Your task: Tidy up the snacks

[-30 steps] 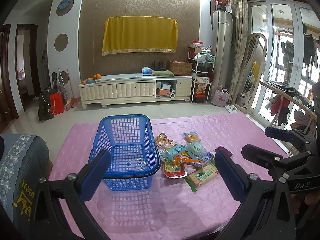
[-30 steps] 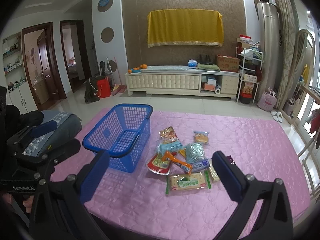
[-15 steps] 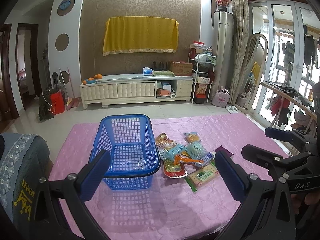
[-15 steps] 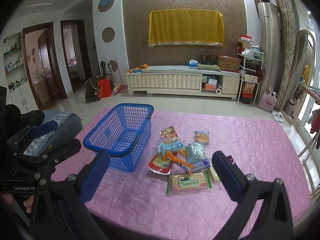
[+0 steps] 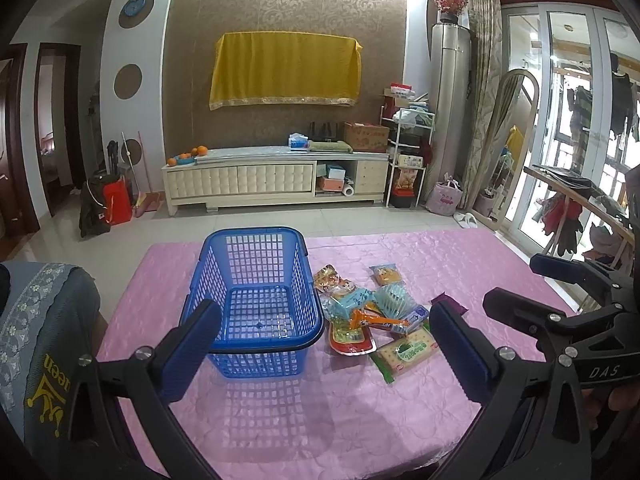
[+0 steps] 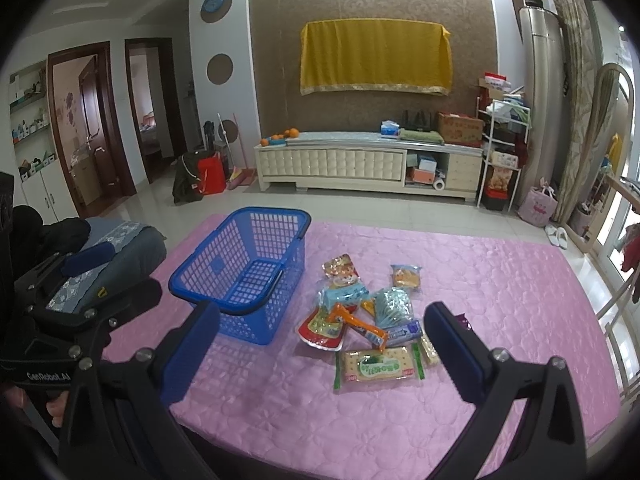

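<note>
Quilted pink tablecloth (image 6: 500,280); lattice plastic basket (image 6: 240,268); crinkly snack packets (image 6: 372,320).

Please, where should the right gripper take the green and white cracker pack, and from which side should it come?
Grip the cracker pack across its short width, near the middle, coming from above. It lies flat on the pink cloth nearest the open right gripper, with its long sides free; a small packet crowds its right end.

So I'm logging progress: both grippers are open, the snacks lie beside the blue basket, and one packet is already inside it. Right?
Not quite: the blue basket holds nothing. The left wrist view looks straight down to its bare floor. The snacks do lie beside it on the pink cloth, and the left gripper and right gripper are both open.
</note>
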Tool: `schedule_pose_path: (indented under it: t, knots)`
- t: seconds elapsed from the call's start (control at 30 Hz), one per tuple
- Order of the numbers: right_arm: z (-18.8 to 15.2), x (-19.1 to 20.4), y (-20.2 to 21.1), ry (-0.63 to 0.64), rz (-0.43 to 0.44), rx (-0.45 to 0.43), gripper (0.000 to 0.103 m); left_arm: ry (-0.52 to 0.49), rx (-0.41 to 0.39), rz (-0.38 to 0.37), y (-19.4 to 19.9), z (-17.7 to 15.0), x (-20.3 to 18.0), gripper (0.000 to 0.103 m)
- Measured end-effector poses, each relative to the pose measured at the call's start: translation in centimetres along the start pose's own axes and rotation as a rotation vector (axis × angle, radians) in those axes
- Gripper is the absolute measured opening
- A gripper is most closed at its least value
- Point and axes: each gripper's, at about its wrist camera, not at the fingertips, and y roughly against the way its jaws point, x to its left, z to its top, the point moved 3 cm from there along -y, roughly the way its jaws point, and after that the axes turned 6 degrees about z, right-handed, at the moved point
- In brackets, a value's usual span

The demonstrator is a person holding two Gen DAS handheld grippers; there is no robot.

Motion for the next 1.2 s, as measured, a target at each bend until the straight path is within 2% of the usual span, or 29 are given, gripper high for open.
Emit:
schedule_pose_path:
  t: [0.33,0.7,0.9,1.1,1.2]
  knots:
    - [1.1,-0.8,0.2,0.034,-0.02,-0.026,0.103,-0.024,-0.002,-0.016,-1.0,1.4,-1.1,0.103]
    - [2.7,-5.2,-0.8,0.028,-0.068,-0.005,0.103,-0.084,0.029,-0.057,-4.9,4.0,-4.7,0.103]
    - [3.8,-8.2,-2.6,0.046,-0.1,0.029,0.103,-0.092,0.087,-0.095,-8.3,5.5,-6.8,0.103]
    - [4.4,-12.0,-5.7,0.003,-0.067,0.102,0.103,-0.102,0.157,-0.105,-12.9,6.8,-8.0,0.103]
    - [4.3,-13.7,-7.7,-0.029,-0.048,0.153,0.103,-0.144,0.189,-0.103,-14.9,7.2,-8.7,0.103]
